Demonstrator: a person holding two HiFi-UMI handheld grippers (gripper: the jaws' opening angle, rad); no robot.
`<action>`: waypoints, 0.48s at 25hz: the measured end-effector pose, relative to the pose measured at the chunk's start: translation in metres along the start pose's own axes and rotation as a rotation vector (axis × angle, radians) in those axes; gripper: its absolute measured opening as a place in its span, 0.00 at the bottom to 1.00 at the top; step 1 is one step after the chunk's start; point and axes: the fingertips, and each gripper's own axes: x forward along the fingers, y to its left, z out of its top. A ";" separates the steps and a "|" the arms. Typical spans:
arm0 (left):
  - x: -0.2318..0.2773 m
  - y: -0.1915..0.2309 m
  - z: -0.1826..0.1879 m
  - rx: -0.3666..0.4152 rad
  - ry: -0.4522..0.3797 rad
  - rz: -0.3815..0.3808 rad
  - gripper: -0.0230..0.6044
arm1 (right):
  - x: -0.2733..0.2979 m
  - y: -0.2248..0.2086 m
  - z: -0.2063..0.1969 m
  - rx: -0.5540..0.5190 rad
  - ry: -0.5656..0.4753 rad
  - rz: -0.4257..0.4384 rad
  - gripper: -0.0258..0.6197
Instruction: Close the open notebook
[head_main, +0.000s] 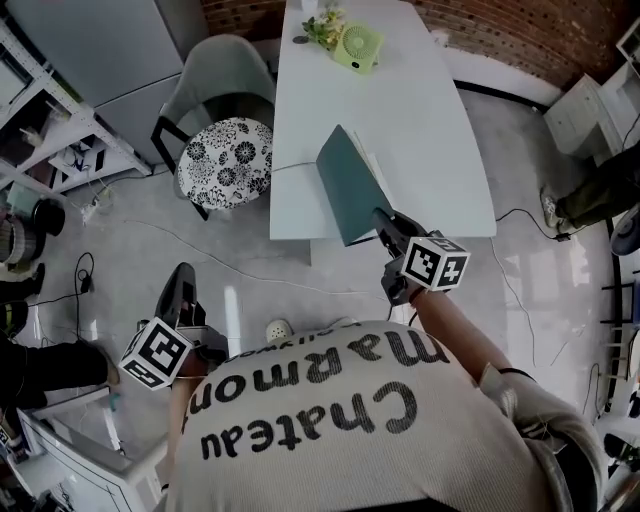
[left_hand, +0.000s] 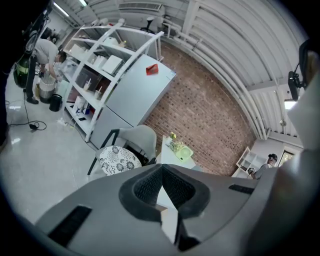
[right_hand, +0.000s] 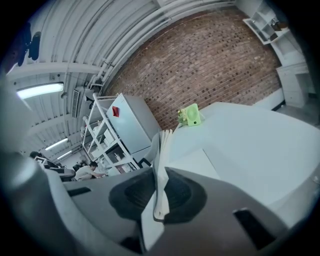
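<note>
Left gripper (left_hand: 161, 170) clenched, empty; right gripper (right_hand: 159, 197) clamps the notebook's (head_main: 345, 180) raised leaves.

Steep overhead, two jaw-level views (table (head_main: 400, 110) shared)

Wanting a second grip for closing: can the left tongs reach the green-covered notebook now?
Probably not yet: left tongs hang over the floor short of the white rectangular table bearing the green-covered notebook; nothing seems in the way.
</note>
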 end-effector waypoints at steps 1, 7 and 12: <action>-0.001 -0.001 -0.002 -0.004 0.000 0.003 0.04 | 0.000 -0.001 0.000 0.000 0.003 0.006 0.11; -0.008 -0.011 -0.013 -0.032 -0.005 0.007 0.04 | 0.000 -0.010 -0.001 0.028 0.012 0.023 0.11; -0.014 -0.014 -0.013 -0.031 -0.029 0.018 0.04 | -0.002 -0.016 -0.003 0.028 0.032 0.031 0.11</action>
